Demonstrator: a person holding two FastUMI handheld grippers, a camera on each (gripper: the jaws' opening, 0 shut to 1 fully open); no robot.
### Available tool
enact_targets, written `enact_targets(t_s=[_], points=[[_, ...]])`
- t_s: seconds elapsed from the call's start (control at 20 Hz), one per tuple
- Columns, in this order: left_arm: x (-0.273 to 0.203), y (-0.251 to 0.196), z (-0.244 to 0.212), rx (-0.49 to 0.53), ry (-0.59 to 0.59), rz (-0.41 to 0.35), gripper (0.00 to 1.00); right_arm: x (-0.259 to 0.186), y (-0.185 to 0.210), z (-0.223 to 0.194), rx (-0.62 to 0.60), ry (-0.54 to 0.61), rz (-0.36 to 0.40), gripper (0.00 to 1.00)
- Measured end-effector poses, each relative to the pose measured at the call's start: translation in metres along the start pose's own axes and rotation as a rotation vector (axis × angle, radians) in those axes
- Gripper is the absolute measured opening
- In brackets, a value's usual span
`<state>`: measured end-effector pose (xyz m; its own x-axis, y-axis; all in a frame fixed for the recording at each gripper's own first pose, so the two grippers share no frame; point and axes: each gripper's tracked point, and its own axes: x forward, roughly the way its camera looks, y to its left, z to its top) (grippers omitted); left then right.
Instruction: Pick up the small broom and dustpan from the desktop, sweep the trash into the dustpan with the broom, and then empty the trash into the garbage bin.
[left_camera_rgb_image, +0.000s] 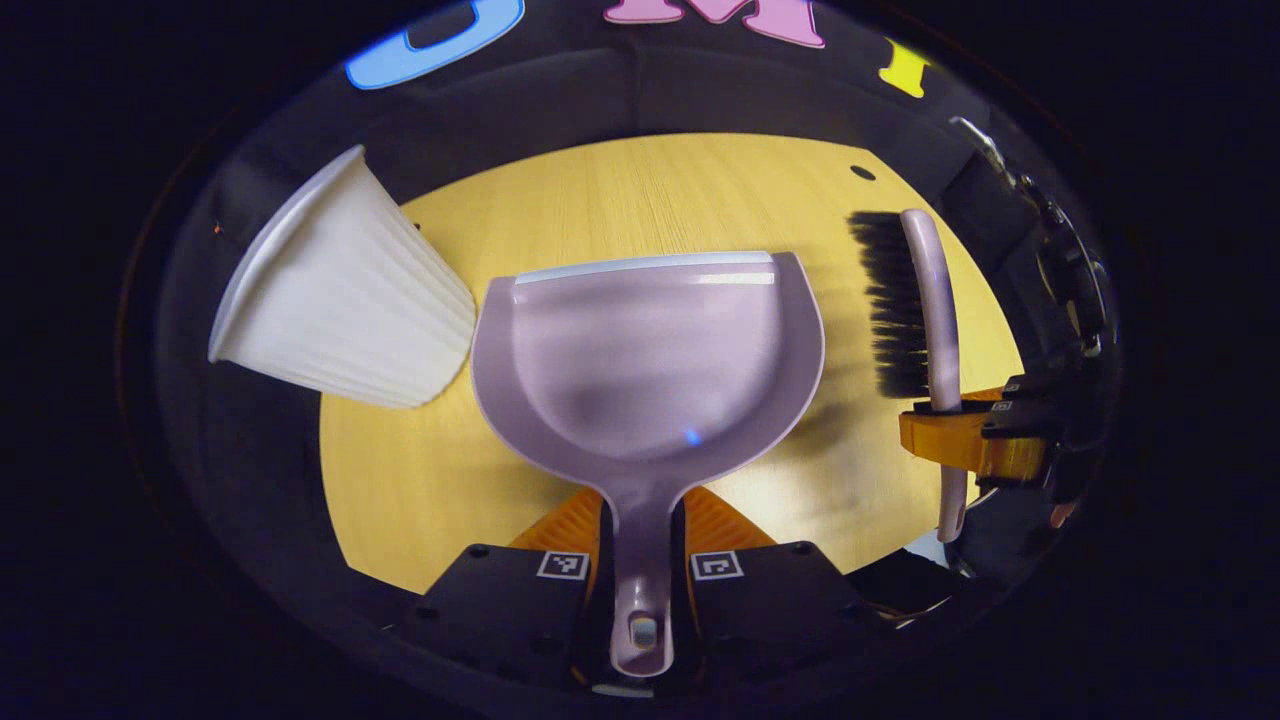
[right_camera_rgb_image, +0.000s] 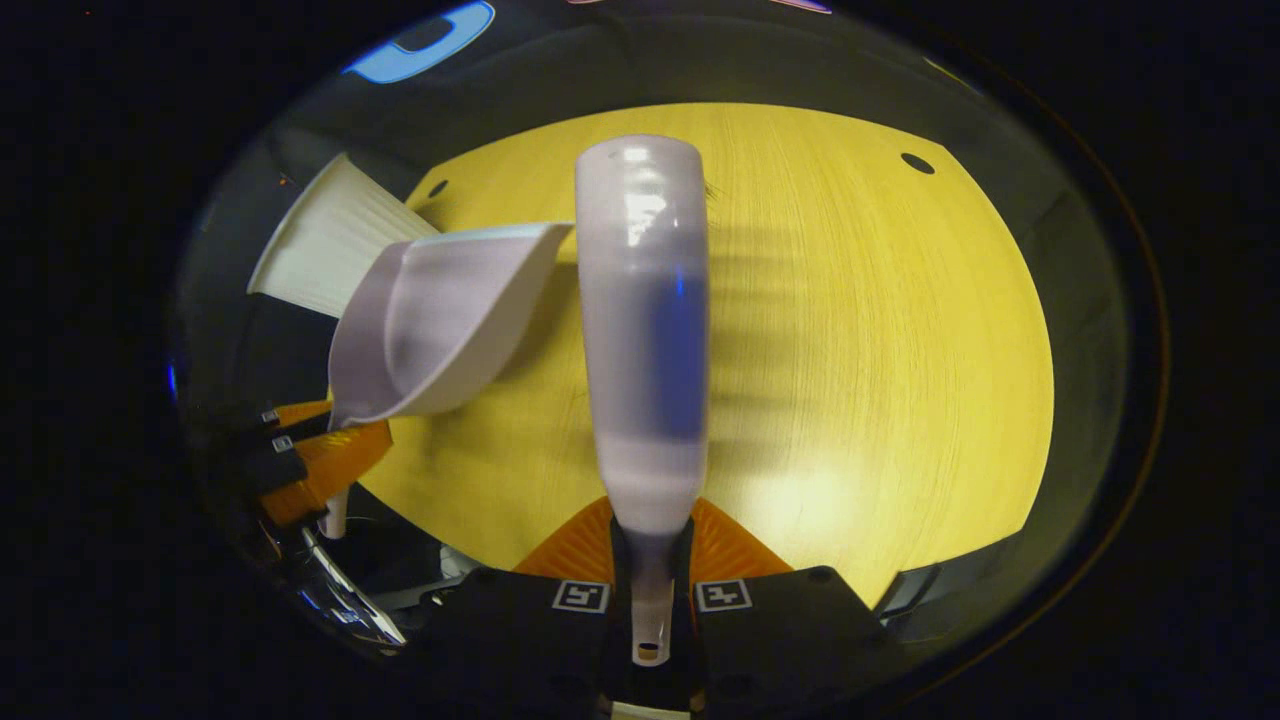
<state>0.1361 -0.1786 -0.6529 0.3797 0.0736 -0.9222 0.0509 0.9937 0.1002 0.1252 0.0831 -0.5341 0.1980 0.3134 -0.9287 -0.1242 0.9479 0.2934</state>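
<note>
A pale lilac dustpan (left_camera_rgb_image: 645, 350) hangs over the wooden desktop (left_camera_rgb_image: 640, 190), its handle clamped in my left gripper (left_camera_rgb_image: 645, 530). Its pan looks bare inside. To the right, the small broom (left_camera_rgb_image: 925, 300) with black bristles is held upright by my right gripper (left_camera_rgb_image: 965, 425). In the right gripper view the broom's lilac back (right_camera_rgb_image: 645, 330) fills the middle, its handle pinched in my right gripper (right_camera_rgb_image: 650, 545). The dustpan (right_camera_rgb_image: 440, 320) shows tilted at the left there, with my left gripper (right_camera_rgb_image: 320, 455) under it.
A white ribbed garbage bin (left_camera_rgb_image: 340, 290) stands off the desk's left edge, also seen as the bin (right_camera_rgb_image: 330, 240) behind the dustpan. The wooden desktop (right_camera_rgb_image: 880, 350) has small dark holes near its far corners.
</note>
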Motion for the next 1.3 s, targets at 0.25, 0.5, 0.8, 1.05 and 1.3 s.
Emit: enact_targets(t_s=[0.25, 0.5, 0.8, 1.05, 1.3], points=[[0.006, -0.016, 0.015, -0.093, 0.08, -0.033, 0.21, 0.034, -0.015, -0.019, 0.063, 0.094, -0.082, 0.17], [-0.005, -0.01, 0.023, -0.053, 0.099, 0.044, 0.21, 0.053, -0.031, -0.027, 0.094, 0.139, -0.136, 0.17], [0.001, -0.011, 0.018, -0.044, 0.13, 0.06, 0.21, 0.061, -0.033, -0.032, 0.1, 0.204, -0.114, 0.17], [0.002, -0.012, 0.014, -0.056, 0.152, 0.03, 0.24, 0.055, -0.033, -0.032, 0.095, 0.238, -0.109, 0.15], [-0.001, -0.013, 0.014, -0.071, 0.163, 0.02, 0.29, 0.055, -0.033, -0.029, 0.087, 0.243, -0.111, 0.29]])
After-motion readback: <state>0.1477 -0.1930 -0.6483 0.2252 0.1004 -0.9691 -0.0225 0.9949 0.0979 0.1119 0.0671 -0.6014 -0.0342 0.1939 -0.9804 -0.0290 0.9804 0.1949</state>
